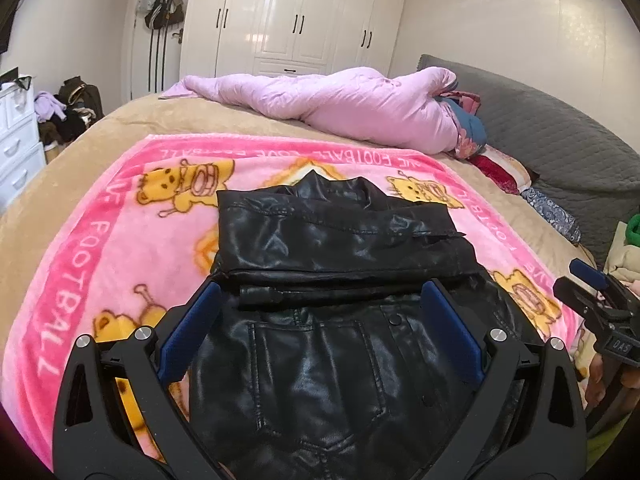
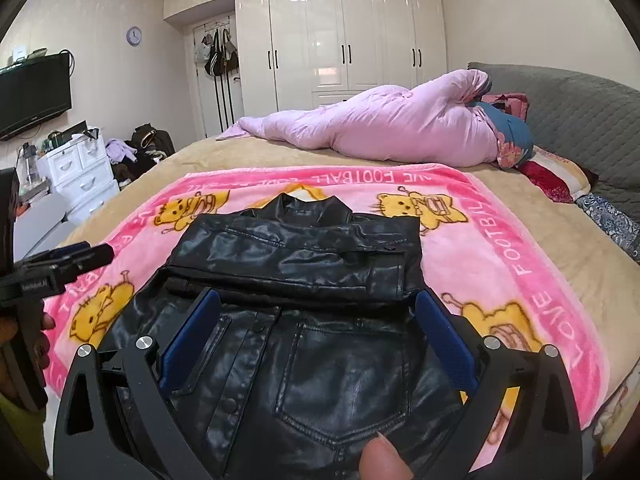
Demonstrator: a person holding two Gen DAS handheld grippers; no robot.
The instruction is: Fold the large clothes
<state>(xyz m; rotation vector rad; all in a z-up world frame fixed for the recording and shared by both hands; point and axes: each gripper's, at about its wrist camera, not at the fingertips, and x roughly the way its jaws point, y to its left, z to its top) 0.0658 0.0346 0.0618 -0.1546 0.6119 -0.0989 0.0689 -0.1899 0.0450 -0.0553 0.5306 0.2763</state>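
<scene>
Both the left gripper [image 1: 320,296] and right gripper [image 2: 318,306] hover spread wide, holding nothing. Between and beyond their fingers lies one glossy black leather jacket [image 1: 320,340], sleeves folded across its chest, on one pink cartoon blanket [image 1: 120,248].

Your left claw [image 1: 320,300] is a black frame whose two arms spread in a V, each with triangular cut-outs and a pair of round silver screw heads near the joint. Its fingers [image 1: 452,332] carry blue textured pads on their inner faces. Your right claw [image 2: 318,312] is built the same: black arms, silver screws, blue pads. Seen from the side, its body bears a small plate with white lettering, too blurred to read. A fingertip [image 2: 382,460] shows at the frame's bottom edge.
</scene>
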